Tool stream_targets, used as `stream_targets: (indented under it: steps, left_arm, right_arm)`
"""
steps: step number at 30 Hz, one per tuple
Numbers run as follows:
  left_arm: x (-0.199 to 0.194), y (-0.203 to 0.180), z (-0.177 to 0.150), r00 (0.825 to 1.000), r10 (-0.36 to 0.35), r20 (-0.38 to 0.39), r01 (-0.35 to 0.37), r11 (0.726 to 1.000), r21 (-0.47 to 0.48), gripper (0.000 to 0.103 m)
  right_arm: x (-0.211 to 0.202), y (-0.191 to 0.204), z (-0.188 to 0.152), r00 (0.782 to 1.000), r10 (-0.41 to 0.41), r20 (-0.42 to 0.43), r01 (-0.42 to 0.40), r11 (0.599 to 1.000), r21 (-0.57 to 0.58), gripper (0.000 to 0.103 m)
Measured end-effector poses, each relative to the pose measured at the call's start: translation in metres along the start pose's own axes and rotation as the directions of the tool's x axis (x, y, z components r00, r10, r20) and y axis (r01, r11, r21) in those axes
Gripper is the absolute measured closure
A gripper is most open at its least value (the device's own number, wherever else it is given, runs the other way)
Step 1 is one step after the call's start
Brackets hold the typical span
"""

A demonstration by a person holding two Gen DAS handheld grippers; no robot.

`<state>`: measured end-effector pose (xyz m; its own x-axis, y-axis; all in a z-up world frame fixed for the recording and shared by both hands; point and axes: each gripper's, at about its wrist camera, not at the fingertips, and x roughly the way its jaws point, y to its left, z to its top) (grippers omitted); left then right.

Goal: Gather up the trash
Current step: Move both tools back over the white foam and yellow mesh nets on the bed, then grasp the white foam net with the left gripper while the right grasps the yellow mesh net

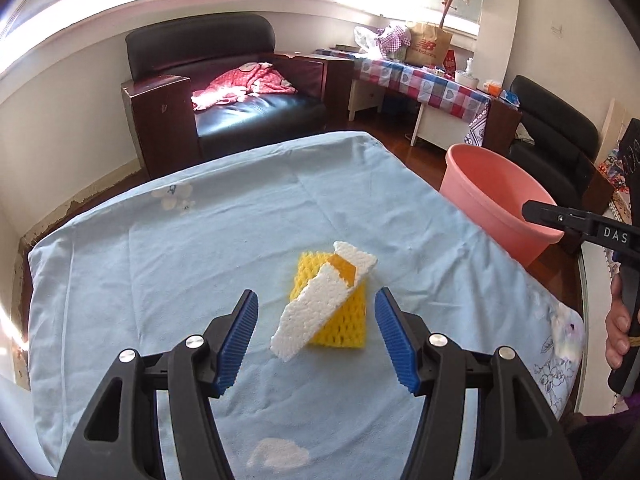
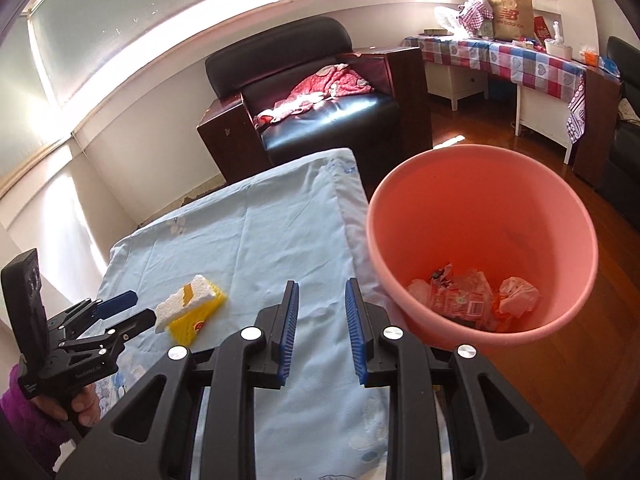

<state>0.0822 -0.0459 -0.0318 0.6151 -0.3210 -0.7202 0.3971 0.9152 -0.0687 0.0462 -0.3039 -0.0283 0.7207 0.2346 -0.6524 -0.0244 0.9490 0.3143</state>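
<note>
Most of the trash is binned; you have the foam pieces left to collect.

From the left wrist, your left gripper (image 1: 316,334) stands wide open and empty, hovering just short of the white foam net (image 1: 320,300) that leans on the yellow foam net (image 1: 344,320), both lying on the pale blue cloth (image 1: 160,260); the pink bin (image 1: 492,200) waits far right, off the cloth's edge. From the right wrist, your right gripper (image 2: 322,334) is narrowly parted, holding nothing, with crumpled wrappers (image 2: 472,296) already lying in the bin. Beyond stand a black armchair (image 2: 320,92), a checked-cloth table (image 2: 520,60) and a wooden floor (image 2: 624,320).
</note>
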Motion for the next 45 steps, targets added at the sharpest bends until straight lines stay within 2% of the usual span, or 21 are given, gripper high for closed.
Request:
stream_targets:
  steps: [6, 9, 13, 16, 19, 22, 29, 30, 32, 33, 42, 45]
  left_arm:
    - [0.016, 0.001, -0.007, 1.000, 0.007, -0.027, -0.005, 0.995, 0.099, 0.044]
    - [0.025, 0.006, -0.008, 0.999, -0.012, -0.038, 0.015, 0.996, 0.091, 0.051]
    - [0.034, 0.009, -0.011, 0.997, -0.036, -0.063, 0.040, 0.997, 0.072, 0.070]
    - [0.030, 0.009, -0.014, 0.998, -0.045, -0.054, 0.049, 0.997, 0.065, 0.071]
    - [0.018, 0.014, -0.015, 0.998, -0.054, -0.023, 0.054, 0.998, 0.023, 0.071]
    - [0.000, 0.025, -0.014, 0.999, -0.040, 0.024, 0.041, 0.997, -0.061, 0.071]
    - [-0.034, 0.048, -0.019, 0.995, -0.002, 0.097, 0.022, 0.979, -0.204, 0.071]
    - [-0.037, 0.050, -0.020, 0.994, 0.003, 0.105, 0.020, 0.977, -0.214, 0.071]
    - [-0.043, 0.054, -0.023, 0.993, 0.011, 0.114, 0.016, 0.971, -0.238, 0.071]
    - [-0.044, 0.056, -0.024, 0.993, 0.013, 0.117, 0.017, 0.968, -0.250, 0.071]
    - [-0.046, 0.068, -0.033, 0.993, 0.008, 0.114, 0.028, 0.952, -0.306, 0.071]
    - [-0.045, 0.067, -0.035, 0.994, 0.002, 0.108, 0.031, 0.951, -0.309, 0.071]
  right_arm:
    - [0.003, 0.011, -0.006, 1.000, 0.008, -0.028, -0.008, 1.000, -0.013, 0.079]
    - [0.007, 0.017, -0.008, 0.999, 0.011, -0.041, -0.012, 1.000, -0.021, 0.079]
    - [0.014, 0.028, -0.010, 0.997, 0.034, -0.070, -0.036, 0.999, -0.028, 0.079]
    - [0.021, 0.041, -0.014, 0.994, 0.053, -0.099, -0.058, 0.997, -0.049, 0.079]
    - [0.030, 0.056, -0.018, 0.987, 0.083, -0.138, -0.094, 0.993, -0.077, 0.079]
    - [0.041, 0.077, -0.021, 0.974, 0.132, -0.182, -0.152, 0.984, -0.098, 0.079]
    - [0.072, 0.120, -0.034, 0.940, 0.193, -0.283, -0.235, 0.964, -0.124, 0.079]
    - [0.076, 0.123, -0.036, 0.937, 0.190, -0.293, -0.234, 0.964, -0.124, 0.078]
    - [0.084, 0.128, -0.037, 0.931, 0.193, -0.310, -0.238, 0.964, -0.115, 0.066]
    - [0.086, 0.130, -0.037, 0.931, 0.193, -0.311, -0.238, 0.965, -0.112, 0.065]
    - [0.106, 0.151, -0.040, 0.945, 0.075, -0.318, -0.142, 0.971, -0.194, 0.065]
    - [0.107, 0.154, -0.041, 0.948, 0.064, -0.311, -0.136, 0.967, -0.215, 0.065]
